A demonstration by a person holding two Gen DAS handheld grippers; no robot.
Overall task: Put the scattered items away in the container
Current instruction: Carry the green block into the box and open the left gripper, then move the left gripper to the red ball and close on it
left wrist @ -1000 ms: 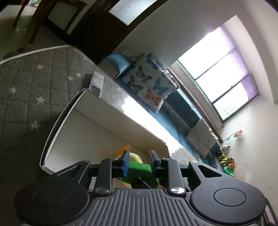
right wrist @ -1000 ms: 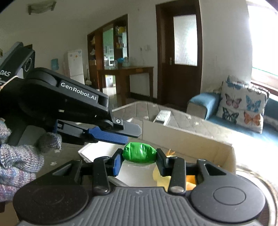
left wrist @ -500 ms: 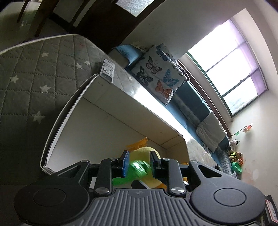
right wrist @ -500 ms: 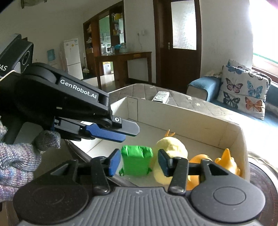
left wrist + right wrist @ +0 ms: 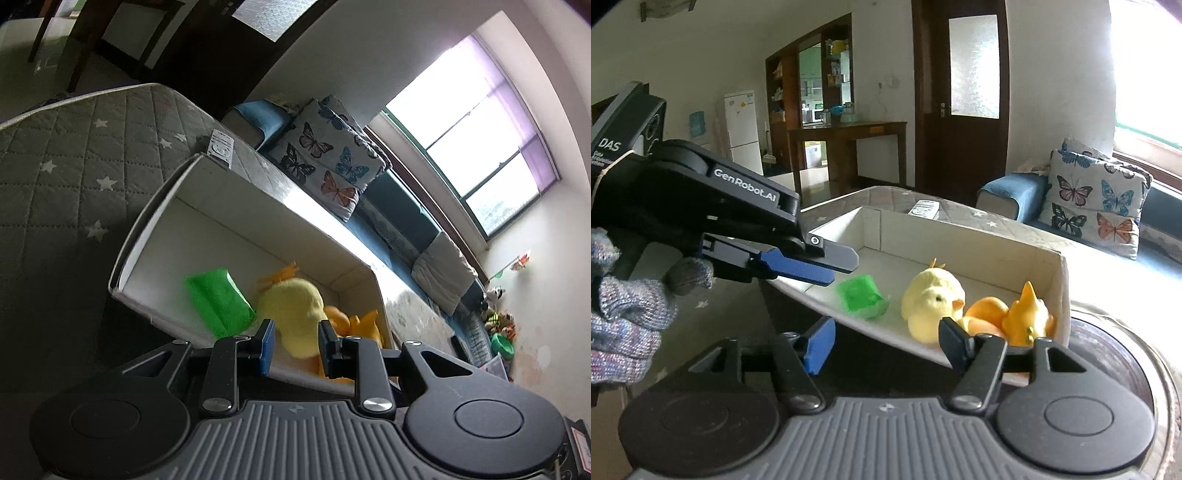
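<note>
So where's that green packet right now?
In both views, the green packet lies inside the white box, just left of the yellow plush chick.

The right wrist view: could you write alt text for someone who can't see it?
A white cardboard box on a star-quilted mattress holds a green packet, a yellow plush chick and an orange toy. The right gripper is opening with nothing between its fingers. The left gripper, shut and empty, reaches in from the left in a gloved hand.
</note>
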